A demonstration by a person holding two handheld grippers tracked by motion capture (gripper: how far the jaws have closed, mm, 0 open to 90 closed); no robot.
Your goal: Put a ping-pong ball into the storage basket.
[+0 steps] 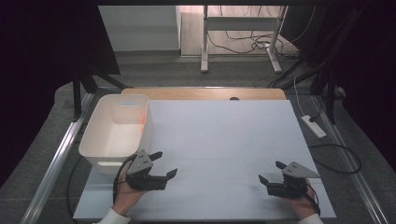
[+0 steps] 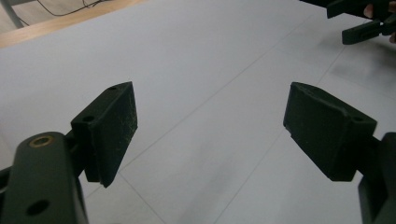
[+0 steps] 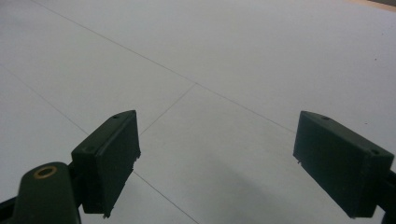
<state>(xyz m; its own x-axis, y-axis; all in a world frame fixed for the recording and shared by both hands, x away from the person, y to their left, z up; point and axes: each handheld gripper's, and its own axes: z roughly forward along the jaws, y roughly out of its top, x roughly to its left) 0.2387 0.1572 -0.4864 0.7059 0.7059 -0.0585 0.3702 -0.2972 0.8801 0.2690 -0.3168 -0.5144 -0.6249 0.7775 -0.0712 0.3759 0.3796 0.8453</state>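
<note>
A white plastic bin (image 1: 116, 133), open-topped and apparently empty, stood at the near-left part of the surface (image 1: 224, 140), its near wall just beyond the left gripper (image 1: 161, 164); a faint orange glow showed on its inner right wall. It was the thing closest to either gripper, so it was probably the container the work would use, set to the left where the left hand (image 1: 125, 196) could reach it easily. The left gripper sat low over the white sheet beside the bin's near corner, held from below by the person's hand, its jaws spread wide with nothing between them. In the left gripper view the two black pads (image 2: 109, 130) stood well apart over bare white sheet crossed by faint seam lines, with the other gripper visible far off at the top right corner. The right gripper (image 1: 273, 173) rested near the front right of the surface, well apart from the bin, gripped by the right hand (image 1: 303, 205); its jaws were likewise wide open and empty, and the right gripper view showed its pads (image 3: 109, 158) parted over plain sheet. Both grippers pointed toward the middle of the surface, which read as a ready stance, judged from their open, unloaded jaws. Beyond the white sheet a strip of wooden tabletop (image 1: 205, 93) showed, then grey floor, desk legs (image 1: 205, 42) and loose cables (image 1: 247, 42).
</note>
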